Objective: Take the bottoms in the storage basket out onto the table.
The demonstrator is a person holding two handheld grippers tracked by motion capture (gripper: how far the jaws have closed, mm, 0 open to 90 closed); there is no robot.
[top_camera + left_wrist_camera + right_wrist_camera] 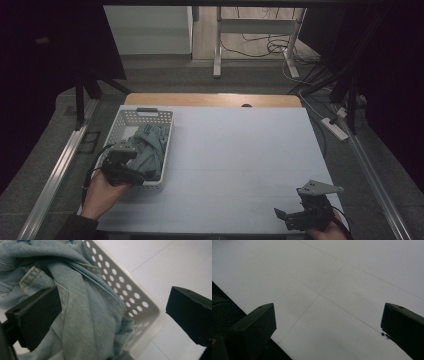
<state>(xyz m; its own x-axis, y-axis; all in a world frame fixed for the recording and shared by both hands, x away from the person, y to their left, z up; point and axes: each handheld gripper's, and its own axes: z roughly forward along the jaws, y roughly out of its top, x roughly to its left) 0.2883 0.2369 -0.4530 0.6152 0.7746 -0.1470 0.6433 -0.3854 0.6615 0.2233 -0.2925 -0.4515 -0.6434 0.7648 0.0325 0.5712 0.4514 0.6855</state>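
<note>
A white perforated basket (129, 118) stands at the table's left side with crumpled blue denim jeans (150, 145) inside. My left gripper (131, 172) hovers over the basket's near end, open. In the left gripper view the jaws stand wide apart, one over the jeans (82, 315), the other beyond the basket's wall (130, 287); my left gripper (113, 312) holds nothing. My right gripper (287, 219) rests near the table's front right corner, open over bare white tabletop (332, 277), nothing between its jaws (328, 326).
The white table surface (240, 150) stretches between the basket and the right gripper. A wooden strip (210, 99) runs along the table's far edge. Cables and a desk frame (255, 30) lie on the floor beyond.
</note>
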